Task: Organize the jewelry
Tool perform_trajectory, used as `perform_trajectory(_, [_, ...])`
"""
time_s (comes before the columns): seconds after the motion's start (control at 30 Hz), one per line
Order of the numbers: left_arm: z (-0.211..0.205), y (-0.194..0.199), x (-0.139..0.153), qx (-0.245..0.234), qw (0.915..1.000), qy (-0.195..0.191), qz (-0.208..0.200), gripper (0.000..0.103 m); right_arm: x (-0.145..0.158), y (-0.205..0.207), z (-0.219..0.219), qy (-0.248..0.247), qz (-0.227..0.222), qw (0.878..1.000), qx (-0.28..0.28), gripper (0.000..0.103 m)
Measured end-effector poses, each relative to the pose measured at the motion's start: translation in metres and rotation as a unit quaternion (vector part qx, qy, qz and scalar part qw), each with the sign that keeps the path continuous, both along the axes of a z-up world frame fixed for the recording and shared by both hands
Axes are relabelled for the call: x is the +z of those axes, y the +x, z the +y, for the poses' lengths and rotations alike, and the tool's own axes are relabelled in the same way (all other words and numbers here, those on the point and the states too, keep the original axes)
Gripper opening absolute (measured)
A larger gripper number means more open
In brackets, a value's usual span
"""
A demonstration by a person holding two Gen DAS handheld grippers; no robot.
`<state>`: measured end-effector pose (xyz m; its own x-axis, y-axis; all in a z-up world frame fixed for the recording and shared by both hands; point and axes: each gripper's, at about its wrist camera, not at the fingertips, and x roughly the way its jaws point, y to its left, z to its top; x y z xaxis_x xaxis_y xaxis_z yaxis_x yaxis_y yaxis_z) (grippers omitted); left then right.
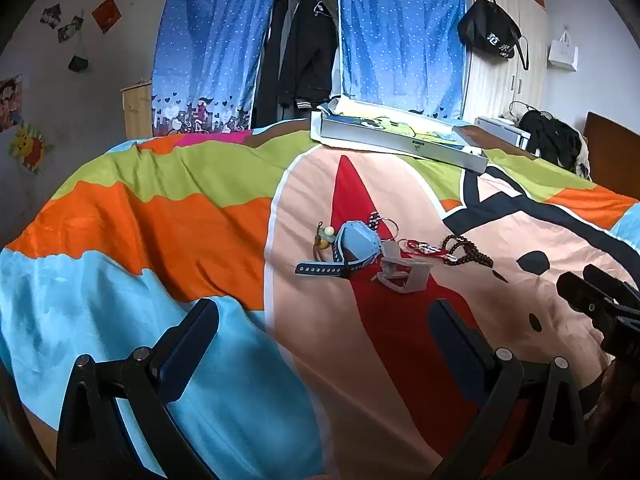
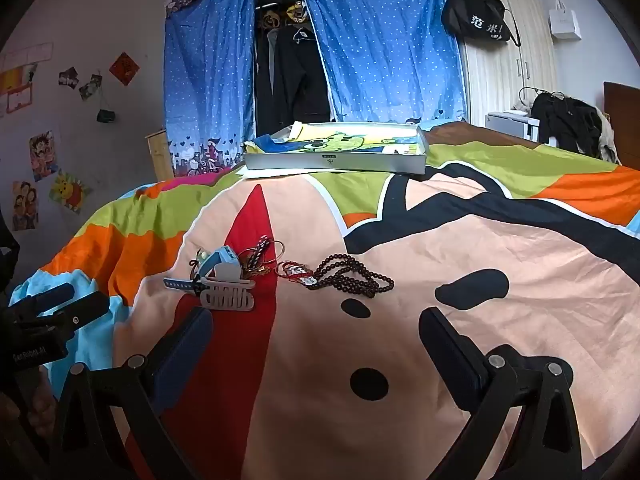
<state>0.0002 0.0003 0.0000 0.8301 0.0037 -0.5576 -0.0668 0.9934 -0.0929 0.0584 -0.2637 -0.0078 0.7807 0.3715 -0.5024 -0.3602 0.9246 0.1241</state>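
A: Both tools hang over the bedspread (image 2: pixel 500 280); the left gripper (image 1: pixel 326 322) has its jaws spread wide with nothing between them, and the right gripper (image 2: pixel 316 330) is just the same, wide and empty.

B: And the jewelry?

A: All in one little heap ahead of both tools, not touched by either; from the left gripper it sits ahead and a shade right of centre; from the right gripper it sits ahead and left. There's a blue watch (image 1: pixel 356 242) with its strap trailing out, a pale grey rack (image 2: pixel 227 298) lying flat nearest the fingers, thin bangles (image 2: pixel 274 252) behind it, a red cord charm (image 2: pixel 294 272), and a dark bead string (image 2: pixel 352 278) at the far right of the heap.

B: So which step is this?

A: The very start, I'd say; nothing sorted yet, nothing on the rack, the tools only lining up.

B: Next move?

A: A reach forward and down to one piece; the beads lie clear of the rest, nearest the right gripper's line; the watch and bangles overlap, so they'd want teasing apart first; the flat box (image 2: pixel 336 154) beyond stays well out of reach.
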Motion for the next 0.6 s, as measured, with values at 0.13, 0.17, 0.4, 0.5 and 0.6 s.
perform_trajectory(0.13, [0.0045, -0.0003, 0.0009, 0.001, 1.0, 0.001, -0.003, 0.102, -0.0004, -0.0001, 0.0002, -0.002, 0.0, 1.0, 0.0, 0.103])
perform_trajectory(0.17, [0.0063, -0.0003, 0.0013, 0.001, 1.0, 0.001, -0.003, 0.102, -0.0004, -0.0002, 0.0006, -0.002, 0.0, 1.0, 0.0, 0.103])
perform_trajectory(0.4, [-0.0003, 0.0017, -0.0017, -0.004, 1.0, 0.007, -0.002, 0.102, -0.0012, 0.0004, -0.0013, 0.004, 0.002, 1.0, -0.001, 0.103])
perform_trajectory(0.5, [-0.0015, -0.0002, -0.0013, -0.005, 1.0, 0.007, -0.001, 0.102, -0.0012, 0.0003, -0.0013, 0.003, 0.002, 1.0, -0.001, 0.103])
perform_trajectory(0.6, [-0.0019, -0.0003, -0.0006, -0.005, 1.0, 0.007, -0.001, 0.102, -0.0013, 0.0004, -0.0014, 0.003, 0.002, 1.0, -0.001, 0.103])
